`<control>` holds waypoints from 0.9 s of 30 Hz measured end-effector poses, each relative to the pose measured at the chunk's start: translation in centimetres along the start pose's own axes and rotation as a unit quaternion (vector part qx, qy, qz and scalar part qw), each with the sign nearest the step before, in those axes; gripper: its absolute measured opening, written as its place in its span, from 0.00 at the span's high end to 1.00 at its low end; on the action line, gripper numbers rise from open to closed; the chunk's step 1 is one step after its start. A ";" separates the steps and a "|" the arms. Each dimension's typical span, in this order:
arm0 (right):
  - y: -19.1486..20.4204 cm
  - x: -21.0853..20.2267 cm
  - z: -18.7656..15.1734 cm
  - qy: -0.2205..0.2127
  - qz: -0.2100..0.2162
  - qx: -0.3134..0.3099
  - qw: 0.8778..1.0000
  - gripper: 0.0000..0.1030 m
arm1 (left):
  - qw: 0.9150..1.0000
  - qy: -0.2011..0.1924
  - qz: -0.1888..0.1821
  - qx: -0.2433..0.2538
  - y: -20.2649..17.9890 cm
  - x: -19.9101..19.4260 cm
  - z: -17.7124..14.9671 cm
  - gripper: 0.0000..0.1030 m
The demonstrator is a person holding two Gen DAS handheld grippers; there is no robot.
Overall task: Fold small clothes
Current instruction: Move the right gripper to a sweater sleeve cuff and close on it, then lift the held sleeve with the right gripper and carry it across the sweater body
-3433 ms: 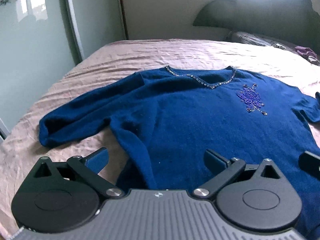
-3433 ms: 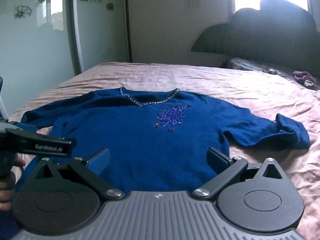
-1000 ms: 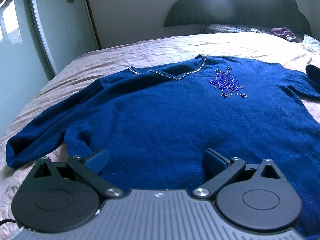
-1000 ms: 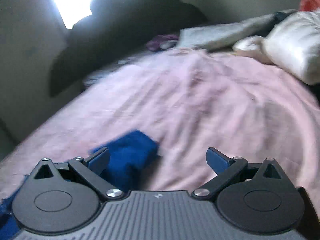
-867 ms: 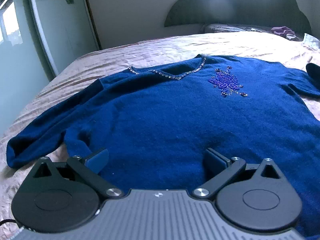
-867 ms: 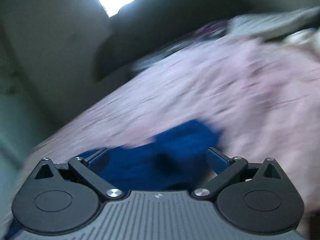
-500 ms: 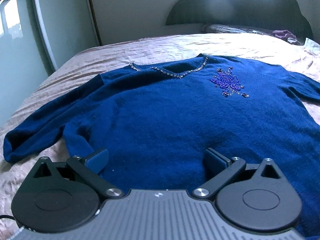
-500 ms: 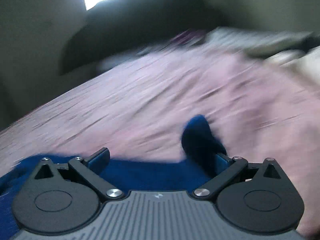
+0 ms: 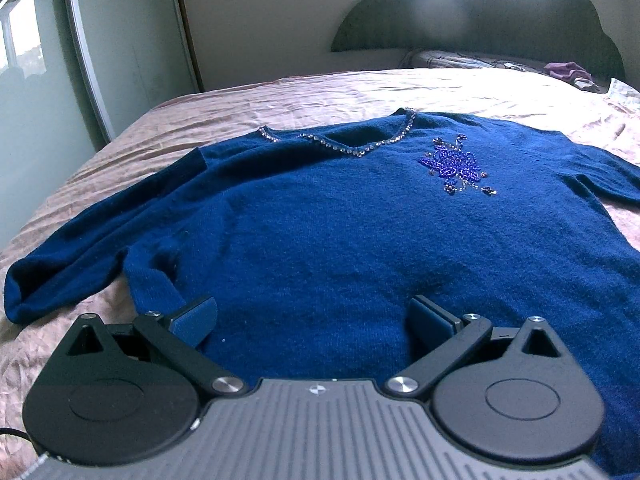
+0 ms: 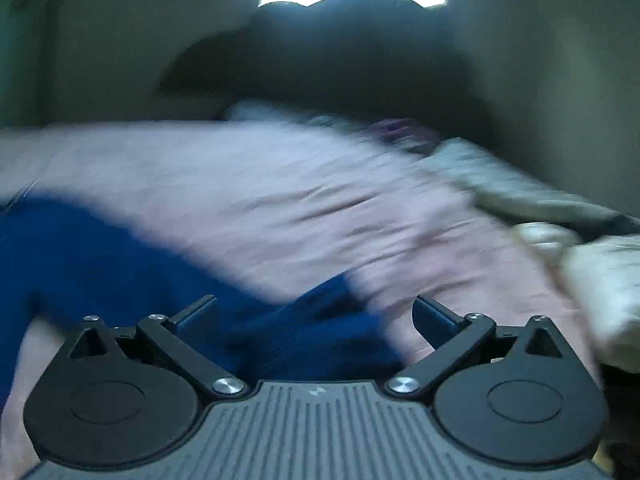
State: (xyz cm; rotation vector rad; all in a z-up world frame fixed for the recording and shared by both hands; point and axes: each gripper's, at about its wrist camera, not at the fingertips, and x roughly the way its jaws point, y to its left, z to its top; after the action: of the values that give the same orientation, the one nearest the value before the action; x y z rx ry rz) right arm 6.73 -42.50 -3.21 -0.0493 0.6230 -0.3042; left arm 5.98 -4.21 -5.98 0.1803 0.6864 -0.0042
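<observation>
A dark blue sweater (image 9: 340, 232) with a beaded neckline and a beaded flower on the chest lies spread flat on the pink bed (image 9: 320, 96). Its left sleeve (image 9: 72, 256) stretches out to the left. My left gripper (image 9: 312, 316) is open and empty just above the sweater's lower hem. In the blurred right wrist view my right gripper (image 10: 314, 316) is open, with the cuff end of the sweater's right sleeve (image 10: 320, 328) lying between its fingers, not gripped.
A dark headboard (image 9: 472, 20) stands at the far end of the bed. A mirrored wardrobe door (image 9: 48, 80) runs along the left. Pale pillows or bedding (image 10: 560, 248) lie to the right of the sleeve. A small purple item (image 9: 568, 70) lies near the headboard.
My right gripper has swung around fast and now has the right sleeve's cuff between its open fingers. My left gripper has barely moved and stays open over the hem.
</observation>
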 end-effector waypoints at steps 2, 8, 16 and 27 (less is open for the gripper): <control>0.7 0.1 -0.7 -0.006 0.004 -0.004 1.000 0.00 | 1.000 0.000 0.000 0.000 0.0 0.0 0.0 0.01; 0.4 1.7 -1.4 0.012 0.006 -0.010 1.000 0.19 | 1.000 -0.002 0.002 0.001 0.1 0.0 0.0 0.00; -3.4 1.1 -2.0 -0.004 0.010 0.081 0.997 0.91 | 1.000 0.000 0.002 0.008 0.0 -0.1 0.1 0.01; -11.8 -0.9 2.4 -0.076 0.135 0.308 0.939 0.95 | 1.000 -0.006 -0.011 -0.005 2.4 -1.6 2.7 0.00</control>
State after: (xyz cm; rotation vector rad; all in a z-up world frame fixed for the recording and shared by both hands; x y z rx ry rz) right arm 4.35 -53.62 0.86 0.6065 0.3522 -0.2143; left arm 6.60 -2.34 -2.57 0.1624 0.6759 -0.0225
